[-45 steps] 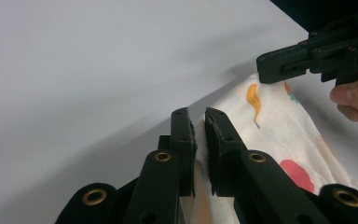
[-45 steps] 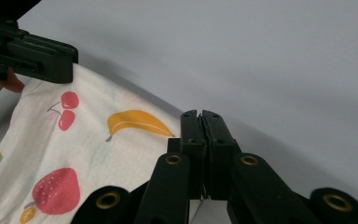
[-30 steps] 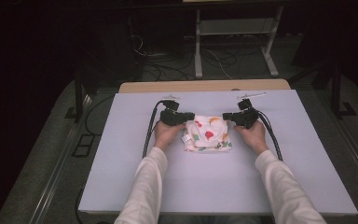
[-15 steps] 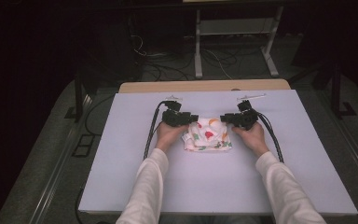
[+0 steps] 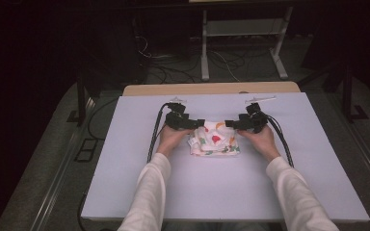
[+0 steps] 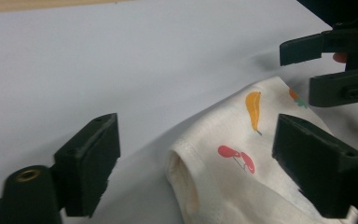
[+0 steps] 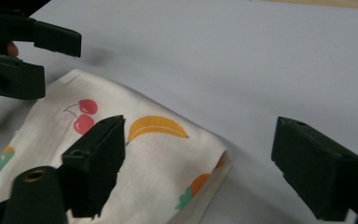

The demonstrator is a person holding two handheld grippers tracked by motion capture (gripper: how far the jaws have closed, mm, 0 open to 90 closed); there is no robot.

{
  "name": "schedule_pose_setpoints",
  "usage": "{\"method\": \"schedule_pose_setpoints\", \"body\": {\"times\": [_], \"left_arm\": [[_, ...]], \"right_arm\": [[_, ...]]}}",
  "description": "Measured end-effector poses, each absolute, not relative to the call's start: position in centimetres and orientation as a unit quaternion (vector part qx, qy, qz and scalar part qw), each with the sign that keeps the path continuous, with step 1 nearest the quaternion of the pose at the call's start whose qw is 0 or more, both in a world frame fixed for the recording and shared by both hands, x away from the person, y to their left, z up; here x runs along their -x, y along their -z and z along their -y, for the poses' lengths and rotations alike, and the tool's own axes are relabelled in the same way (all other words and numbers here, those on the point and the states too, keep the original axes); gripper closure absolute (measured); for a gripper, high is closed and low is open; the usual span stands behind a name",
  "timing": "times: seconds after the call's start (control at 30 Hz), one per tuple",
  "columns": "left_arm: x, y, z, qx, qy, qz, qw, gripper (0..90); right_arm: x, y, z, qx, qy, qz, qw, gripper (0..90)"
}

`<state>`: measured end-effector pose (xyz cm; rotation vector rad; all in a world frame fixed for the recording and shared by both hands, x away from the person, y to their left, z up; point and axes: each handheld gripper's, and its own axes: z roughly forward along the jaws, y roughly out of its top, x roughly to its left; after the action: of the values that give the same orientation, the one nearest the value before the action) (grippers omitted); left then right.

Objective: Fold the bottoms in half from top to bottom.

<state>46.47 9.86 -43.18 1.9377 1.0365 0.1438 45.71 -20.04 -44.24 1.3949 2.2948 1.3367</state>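
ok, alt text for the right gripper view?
The right hand-held gripper hangs open over a corner of a folded fruit-print cloth on a pale table. The left hand-held gripper shows open at upper left.

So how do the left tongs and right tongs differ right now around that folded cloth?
The left tongs sit at the fruit-print cloth's left far corner, the right tongs at its right far corner. They point toward each other. Shared: both have just been opening, jaws wide, pads off the fabric.
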Motion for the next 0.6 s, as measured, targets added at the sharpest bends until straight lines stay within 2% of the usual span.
{"method": "schedule_pose_setpoints", "body": {"times": [0.2,0.6], "left_arm": [[-46.3,42.7,-10.0,-0.787,-0.057,-0.416,0.451,0.4],[-44.8,40.5,-11.0,-0.786,-0.087,-0.407,0.458,0.0]], "right_arm": [[-45.3,43.5,20.4,-0.45,-0.438,-0.775,0.068,0.7],[-43.8,42.0,21.5,-0.445,-0.455,-0.769,0.064,0.0]]}}
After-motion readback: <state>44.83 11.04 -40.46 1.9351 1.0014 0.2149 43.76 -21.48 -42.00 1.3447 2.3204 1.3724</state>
